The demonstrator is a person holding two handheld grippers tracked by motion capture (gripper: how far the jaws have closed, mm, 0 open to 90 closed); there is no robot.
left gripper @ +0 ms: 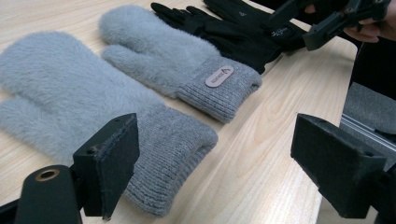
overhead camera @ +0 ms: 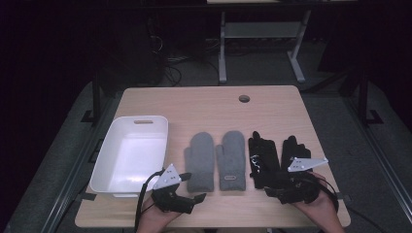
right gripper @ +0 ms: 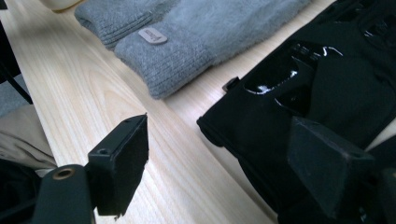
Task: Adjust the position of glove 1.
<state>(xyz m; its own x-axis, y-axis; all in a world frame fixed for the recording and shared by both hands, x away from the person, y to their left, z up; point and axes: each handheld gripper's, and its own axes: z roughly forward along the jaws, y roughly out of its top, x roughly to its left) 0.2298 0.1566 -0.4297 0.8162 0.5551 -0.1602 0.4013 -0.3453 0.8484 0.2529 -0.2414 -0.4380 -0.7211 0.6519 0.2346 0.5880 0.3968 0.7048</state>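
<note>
While both pairs of jaws are being held wide apart and empty, the left gripper (overhead camera: 193,187) is being aimed at the left grey mitten (left gripper: 70,107), whose cuff is lying just ahead of its jaws; the right gripper (overhead camera: 272,175) is being lowered over the black gloves' (right gripper: 327,88) cuffs, likely for binning in the white tub (overhead camera: 109,155).

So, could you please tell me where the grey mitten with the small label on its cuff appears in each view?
High view: the labelled mitten lies at the table's middle, second glove from the left, cuff toward the person.
Left gripper view: the mitten runs across the upper centre, label at right.
Right gripper view: its cuff sits top centre.
Shared landmark: the black gloves beside it.
</note>
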